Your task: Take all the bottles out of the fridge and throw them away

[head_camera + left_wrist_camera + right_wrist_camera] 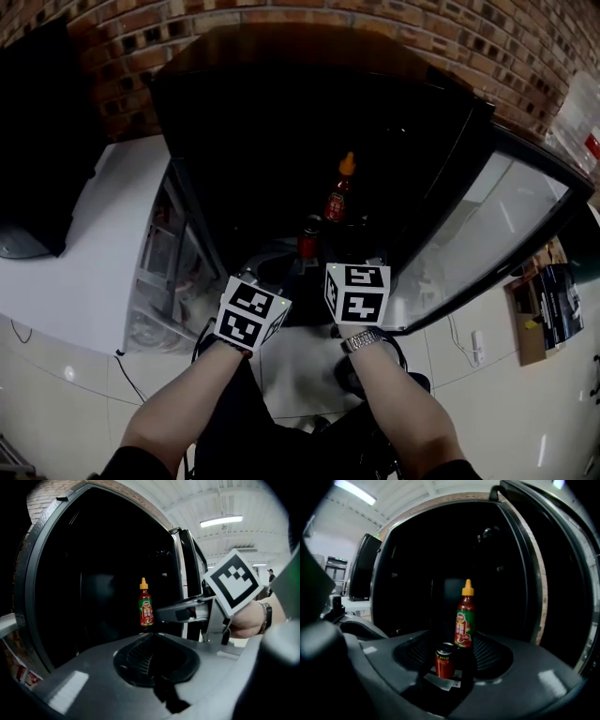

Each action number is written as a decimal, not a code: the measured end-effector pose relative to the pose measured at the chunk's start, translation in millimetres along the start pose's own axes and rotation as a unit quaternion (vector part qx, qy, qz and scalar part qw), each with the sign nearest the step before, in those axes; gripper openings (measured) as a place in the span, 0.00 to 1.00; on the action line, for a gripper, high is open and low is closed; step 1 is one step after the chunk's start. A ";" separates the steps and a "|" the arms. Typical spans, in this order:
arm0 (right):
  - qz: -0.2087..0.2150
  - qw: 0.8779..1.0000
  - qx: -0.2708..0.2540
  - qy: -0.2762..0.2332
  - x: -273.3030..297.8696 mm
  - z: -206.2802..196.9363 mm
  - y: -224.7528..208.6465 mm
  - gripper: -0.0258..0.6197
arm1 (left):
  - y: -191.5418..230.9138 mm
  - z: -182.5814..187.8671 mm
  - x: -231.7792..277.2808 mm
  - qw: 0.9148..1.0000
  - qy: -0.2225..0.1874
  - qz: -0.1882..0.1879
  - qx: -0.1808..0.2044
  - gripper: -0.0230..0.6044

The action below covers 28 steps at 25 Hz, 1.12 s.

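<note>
Black fridge (281, 141) unreadable behind bottle (465, 620) and can (445, 660); left hand-held gripper (157, 667) closed, right hand-held gripper (458, 680) parted, both empty.

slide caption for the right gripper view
Yellow-capped red sauce bottle in the dark open fridge, a small red can nearer the camera

Both forearms (403, 403) extended forward side by side, left gripper (267, 272) jaws together, right gripper (352, 268) jaws apart

A red sauce bottle (465, 620) with an orange-yellow cap and a green and red label stands upright. It sits deep inside the dark fridge (281, 103), whose glass door (487, 234) is swung wide open.
</note>
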State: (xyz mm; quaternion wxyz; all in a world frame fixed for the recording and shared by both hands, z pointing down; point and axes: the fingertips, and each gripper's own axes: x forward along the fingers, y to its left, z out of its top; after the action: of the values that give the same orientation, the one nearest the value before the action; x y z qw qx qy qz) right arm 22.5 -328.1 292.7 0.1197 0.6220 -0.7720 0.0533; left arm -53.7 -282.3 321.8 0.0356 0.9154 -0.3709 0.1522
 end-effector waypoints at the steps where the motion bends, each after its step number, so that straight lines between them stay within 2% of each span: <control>1: -0.006 1.000 0.003 0.000 5.8 3.0 -2.2 0.42 | 4.1 1.8 1.1 1.000 -0.001 -0.003 0.001 0.04; 15: -0.066 0.997 0.021 0.028 73.4 14.7 -27.3 0.50 | 27.6 11.6 26.5 0.999 -0.006 -0.044 0.012 0.04; 28: -0.072 0.996 0.019 0.051 102.5 12.5 -40.7 0.48 | 34.9 5.5 36.0 0.999 0.005 -0.052 0.006 0.04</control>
State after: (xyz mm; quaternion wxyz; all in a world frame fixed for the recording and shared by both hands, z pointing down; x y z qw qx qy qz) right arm 40.5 -437.1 303.7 0.1506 0.6747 -0.7169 0.0903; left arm -51.9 -332.5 326.0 0.0398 0.9331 -0.3213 0.1567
